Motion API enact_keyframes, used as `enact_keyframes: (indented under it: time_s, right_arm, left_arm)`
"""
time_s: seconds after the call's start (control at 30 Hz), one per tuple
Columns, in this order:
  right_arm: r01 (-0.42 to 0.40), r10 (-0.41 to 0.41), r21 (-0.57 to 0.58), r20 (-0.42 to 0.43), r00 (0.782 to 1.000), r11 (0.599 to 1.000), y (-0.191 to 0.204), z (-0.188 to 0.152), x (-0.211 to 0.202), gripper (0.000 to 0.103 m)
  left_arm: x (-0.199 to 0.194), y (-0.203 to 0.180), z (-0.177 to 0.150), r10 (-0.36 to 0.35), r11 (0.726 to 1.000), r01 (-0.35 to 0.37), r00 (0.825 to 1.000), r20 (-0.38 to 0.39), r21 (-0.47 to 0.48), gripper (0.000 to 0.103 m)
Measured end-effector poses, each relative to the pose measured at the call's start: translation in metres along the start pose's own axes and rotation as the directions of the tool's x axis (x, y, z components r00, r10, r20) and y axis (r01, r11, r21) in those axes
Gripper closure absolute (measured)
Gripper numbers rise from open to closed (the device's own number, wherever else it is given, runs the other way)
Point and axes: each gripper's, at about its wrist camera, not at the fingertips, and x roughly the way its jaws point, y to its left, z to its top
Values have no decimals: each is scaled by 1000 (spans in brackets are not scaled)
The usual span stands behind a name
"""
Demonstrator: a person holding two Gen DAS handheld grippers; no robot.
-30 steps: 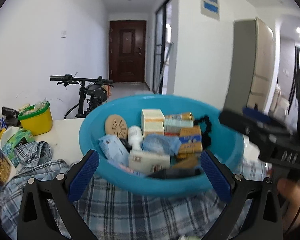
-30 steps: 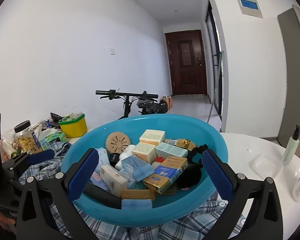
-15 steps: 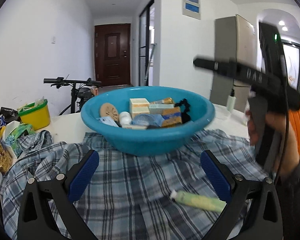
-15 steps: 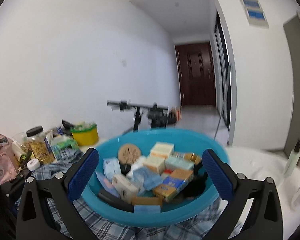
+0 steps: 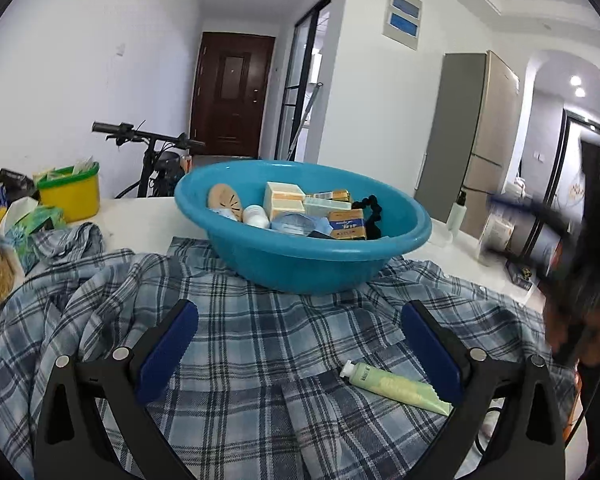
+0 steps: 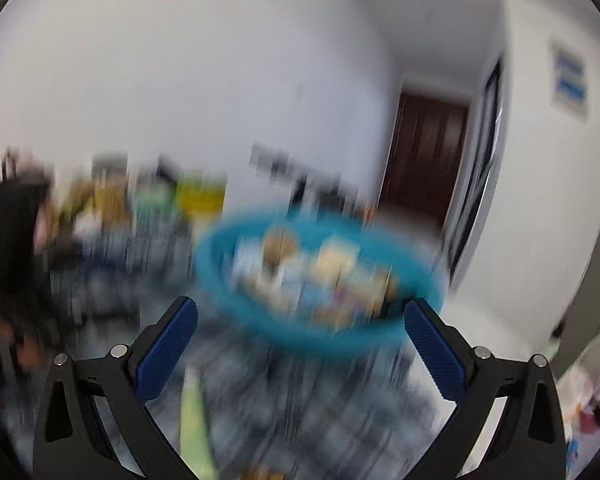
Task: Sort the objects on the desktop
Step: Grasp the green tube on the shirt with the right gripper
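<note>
A blue basin (image 5: 300,264) full of small boxes, bottles and packets stands on a blue plaid shirt (image 5: 252,360) spread over the white table. A pale green tube (image 5: 392,386) lies on the shirt, close to my left gripper's right finger. My left gripper (image 5: 298,354) is open and empty, low over the shirt in front of the basin. My right gripper (image 6: 300,354) is open and empty; its view is motion-blurred, with the basin (image 6: 320,336) ahead and the green tube (image 6: 194,420) below. The right gripper shows blurred at the right edge of the left wrist view (image 5: 556,248).
A yellow tub with a green rim (image 5: 70,190), green packets (image 5: 32,228) and a jar of snacks stand at the table's left. A pump bottle (image 5: 456,216) and boxes stand at the right. A bicycle (image 5: 156,160) leans beyond the table.
Both grippers have pulled back from the basin, which now sits on the shirt farther away. The right gripper is swinging fast, its view blurred. The green tube has come into view.
</note>
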Motion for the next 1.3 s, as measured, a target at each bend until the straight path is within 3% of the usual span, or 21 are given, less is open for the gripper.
enact_keyframes:
  time_s: [0.07,0.13,0.2,0.3,0.43,0.47,0.77,0.8,1.0,1.3]
  right_arm:
    - [-72,69,-43,-67,995,996,14,-14,8,0]
    - [-60,51,-78,-115,992,995,26,-23,18,2]
    - [-81,60,-118,-173,983,990,39,-27,29,26]
    - [-193,171,-56,-275,946,980,48,-30,51,42]
    - [-208,179,-52,-336,925,977,57,-37,72,63]
    - [-223,197,-35,-353,915,974,57,-40,76,74]
    - [-249,218,-21,-414,884,968,64,-45,91,77]
    - [-251,225,-9,-410,884,968,63,-44,90,80]
    - [-267,267,55,-393,880,962,54,-45,90,81]
    - [-203,225,105,-286,931,973,18,-36,31,81]
  left_arm:
    - [-3,3,0,-4,1000,4,1000,0,-13,0]
    - [-3,3,-1,-18,1000,18,1000,-9,-16,0]
    - [-2,3,-3,-31,999,30,999,-24,-20,0]
    - [-3,4,-3,-24,1000,23,999,-26,-16,0]
    - [-7,10,-3,-40,998,39,999,-18,-43,0]
    - [-8,11,-3,-44,998,43,999,-17,-50,0]
    - [-9,12,-3,-60,996,59,998,-20,-60,0]
    - [-9,11,-3,-61,996,59,998,-21,-60,0]
    - [-8,9,-5,-69,996,68,997,-27,-54,0]
    - [-14,-12,-10,-150,988,150,989,-17,41,0]
